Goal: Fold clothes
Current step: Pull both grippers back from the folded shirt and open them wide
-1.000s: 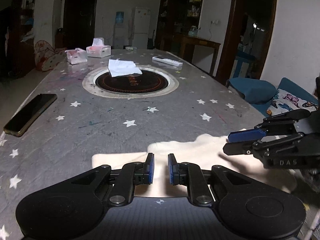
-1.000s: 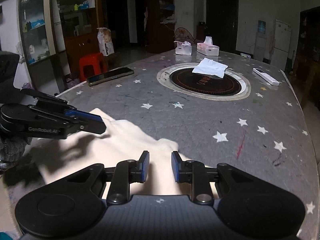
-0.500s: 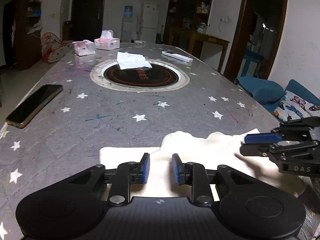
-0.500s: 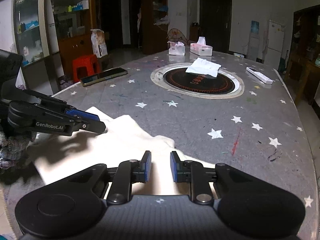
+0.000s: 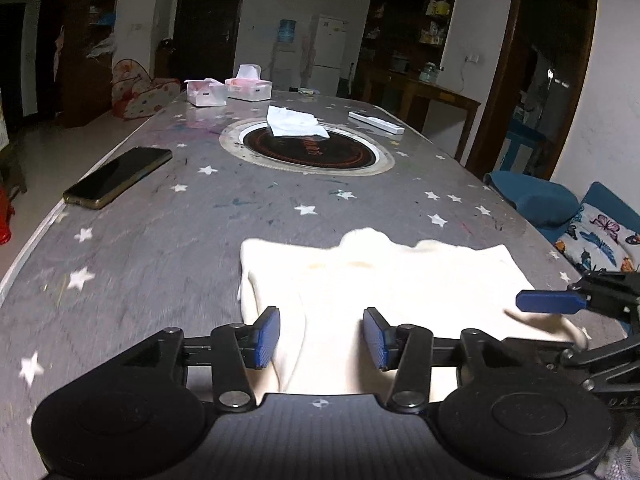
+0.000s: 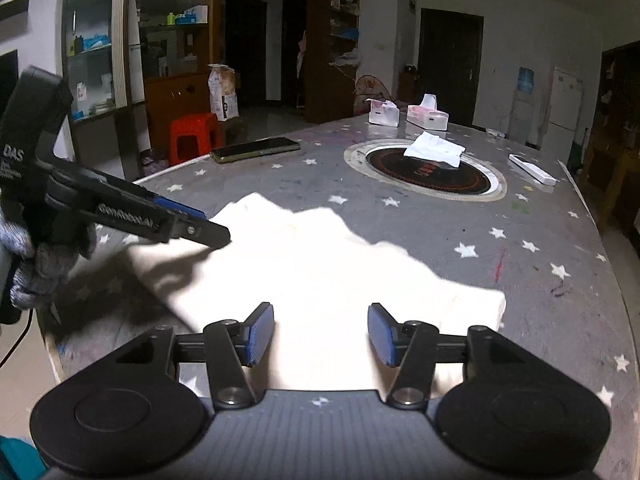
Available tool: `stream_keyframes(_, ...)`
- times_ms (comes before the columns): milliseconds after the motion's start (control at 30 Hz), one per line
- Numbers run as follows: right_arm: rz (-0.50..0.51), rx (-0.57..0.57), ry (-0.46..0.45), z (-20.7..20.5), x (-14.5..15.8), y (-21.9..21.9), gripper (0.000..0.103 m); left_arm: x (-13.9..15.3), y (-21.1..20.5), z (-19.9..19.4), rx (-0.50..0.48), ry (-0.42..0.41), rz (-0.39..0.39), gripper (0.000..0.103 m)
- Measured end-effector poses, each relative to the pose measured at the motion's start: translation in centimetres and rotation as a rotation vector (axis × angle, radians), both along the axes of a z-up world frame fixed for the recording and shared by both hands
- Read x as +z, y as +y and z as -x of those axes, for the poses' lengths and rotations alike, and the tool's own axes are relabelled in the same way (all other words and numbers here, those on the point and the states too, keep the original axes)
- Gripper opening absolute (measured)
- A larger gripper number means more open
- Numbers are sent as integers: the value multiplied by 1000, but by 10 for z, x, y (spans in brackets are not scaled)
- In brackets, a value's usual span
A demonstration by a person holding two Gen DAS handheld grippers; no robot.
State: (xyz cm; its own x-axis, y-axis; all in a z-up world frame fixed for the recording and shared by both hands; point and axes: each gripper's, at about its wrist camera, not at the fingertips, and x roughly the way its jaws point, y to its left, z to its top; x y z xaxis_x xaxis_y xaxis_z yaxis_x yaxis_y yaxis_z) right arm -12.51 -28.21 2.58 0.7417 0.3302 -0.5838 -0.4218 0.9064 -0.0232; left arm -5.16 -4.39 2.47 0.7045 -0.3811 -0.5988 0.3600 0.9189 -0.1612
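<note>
A cream garment (image 5: 384,280) lies folded flat on the near end of the grey star-patterned table (image 5: 200,216); it also shows in the right wrist view (image 6: 320,272). My left gripper (image 5: 322,336) is open and empty above the garment's near left part. My right gripper (image 6: 321,334) is open and empty above its near right part. Each gripper shows in the other's view: the right one (image 5: 552,302) at the garment's right edge, the left one (image 6: 200,228) over its left edge.
A black phone (image 5: 120,176) lies at the table's left edge. A round black hotplate (image 5: 308,148) with a white cloth (image 5: 296,122) sits mid-table. Tissue boxes (image 5: 228,90) and a white remote (image 5: 376,122) lie at the far end. A blue sofa (image 5: 560,208) stands to the right.
Both grippers have opened wide and let go of the garment, which now lies flat on the table. Both have lifted slightly.
</note>
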Motion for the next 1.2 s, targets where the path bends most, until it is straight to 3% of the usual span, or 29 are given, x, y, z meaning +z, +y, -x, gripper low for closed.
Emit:
stream_keyframes(233, 26, -7, -8, 5, -6, -1, 59, -8, -2, 13, -6, -26, -57, 54)
stream_keyframes(400, 28, 33, -44, 5, 3, 10, 61, -2, -2, 19, -16, -39, -42, 57)
stream_keyframes(700, 19, 46, -24, -4, -10, 24, 64, -9, -2, 20, -11, -15, -46, 61)
stream_keyframes(1033, -11, 21, -11, -4, -14, 21, 75, -12, 12, 21, 53, -8, -25, 64)
stream_keyframes(1200, -26, 14, -45, 1, -5, 18, 89, -9, 12, 23, 53, -14, -26, 68)
